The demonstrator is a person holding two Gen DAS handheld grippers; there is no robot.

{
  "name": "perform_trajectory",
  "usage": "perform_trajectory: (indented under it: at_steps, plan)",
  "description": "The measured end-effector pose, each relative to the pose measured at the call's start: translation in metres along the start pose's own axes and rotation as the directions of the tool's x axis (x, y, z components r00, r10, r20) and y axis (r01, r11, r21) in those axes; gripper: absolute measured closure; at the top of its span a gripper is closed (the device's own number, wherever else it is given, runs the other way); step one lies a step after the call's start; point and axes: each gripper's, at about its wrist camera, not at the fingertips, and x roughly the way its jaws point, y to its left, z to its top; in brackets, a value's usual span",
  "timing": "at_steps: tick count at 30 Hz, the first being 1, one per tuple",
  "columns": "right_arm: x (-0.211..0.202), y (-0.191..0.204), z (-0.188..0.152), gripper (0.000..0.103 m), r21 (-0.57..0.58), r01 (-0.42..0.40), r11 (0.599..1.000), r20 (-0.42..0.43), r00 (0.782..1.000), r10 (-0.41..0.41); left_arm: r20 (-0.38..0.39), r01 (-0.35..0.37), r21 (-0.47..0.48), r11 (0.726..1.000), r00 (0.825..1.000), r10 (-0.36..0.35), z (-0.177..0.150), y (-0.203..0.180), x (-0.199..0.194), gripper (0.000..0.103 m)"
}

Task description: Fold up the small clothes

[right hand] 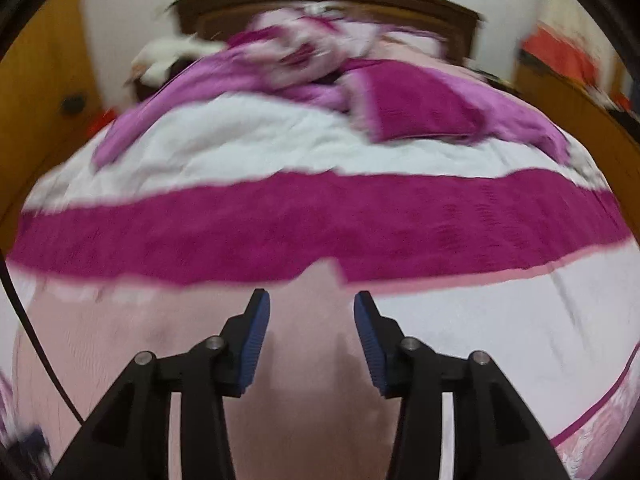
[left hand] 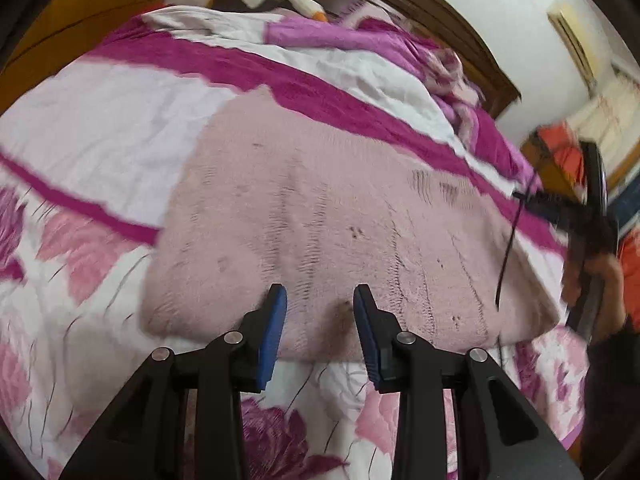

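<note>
Hovering with jaws apart, the left gripper (left hand: 320, 300) and right gripper (right hand: 312, 308) sit low-centre over the sweater (left hand: 320, 220), probably to pinch its hem.

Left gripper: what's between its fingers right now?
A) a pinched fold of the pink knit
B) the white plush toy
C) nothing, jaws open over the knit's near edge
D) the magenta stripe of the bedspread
C: in the left wrist view the left gripper has its blue pads apart, with only the flat pink knit garment visible through the gap, none of it gripped.
</note>
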Motion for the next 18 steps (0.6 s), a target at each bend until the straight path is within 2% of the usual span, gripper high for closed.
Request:
perform_trajectory:
  at_steps: [1, 3, 4, 8, 9, 11, 13, 15, 16, 18]
  plan:
    - [-0.004, 0.013, -0.006, 0.057, -0.03, -0.011, 0.999, -0.014, 1.0, 0.011, 0.009, 0.001, -0.039, 0.999, 1.0, -0.001, -0.003, 0.008, -0.009, 0.088]
    - [-0.008, 0.042, -0.013, 0.056, -0.082, -0.047, 0.996, -0.05, 0.998, 0.043, 0.015, 0.058, -0.077, 0.995, 0.998, -0.057, -0.012, 0.019, -0.023, 0.076]
    - [-0.01, 0.064, -0.017, 0.053, -0.11, -0.072, 0.991, -0.072, 0.995, 0.065, 0.022, 0.113, -0.095, 0.989, 0.994, -0.111, -0.017, 0.026, -0.034, 0.068]
    - [-0.03, 0.14, -0.033, 0.036, -0.224, -0.146, 0.964, -0.135, 0.984, 0.118, 0.071, 0.205, -0.147, 0.968, 0.978, -0.197, -0.033, 0.053, -0.061, 0.058]
    - [-0.035, 0.152, -0.036, 0.034, -0.243, -0.157, 0.957, -0.143, 0.982, 0.124, 0.075, 0.223, -0.179, 0.958, 0.974, -0.212, -0.034, 0.06, -0.062, 0.057]
    - [-0.051, 0.186, -0.042, 0.033, -0.296, -0.164, 0.941, -0.153, 0.981, 0.123, 0.093, 0.284, -0.29, 0.914, 0.959, -0.268, -0.037, 0.079, -0.057, 0.056]
    - [-0.062, 0.206, -0.046, 0.031, -0.33, -0.163, 0.93, -0.156, 0.981, 0.117, 0.089, 0.295, -0.386, 0.874, 0.955, -0.283, -0.036, 0.097, -0.039, 0.057]
    - [-0.075, 0.224, -0.047, 0.028, -0.345, -0.176, 0.922, -0.169, 0.978, 0.123, 0.064, 0.262, -0.442, 0.858, 0.963, -0.261, -0.034, 0.106, -0.02, 0.072]
    - [-0.08, 0.23, -0.047, 0.028, -0.344, -0.181, 0.922, -0.171, 0.977, 0.128, 0.082, 0.256, -0.452, 0.855, 0.966, -0.246, -0.031, 0.108, -0.014, 0.079]
    - [-0.088, 0.239, -0.048, 0.027, -0.341, -0.182, 0.922, -0.167, 0.977, 0.131, 0.104, 0.258, -0.472, 0.843, 0.966, -0.237, -0.026, 0.106, -0.005, 0.08]
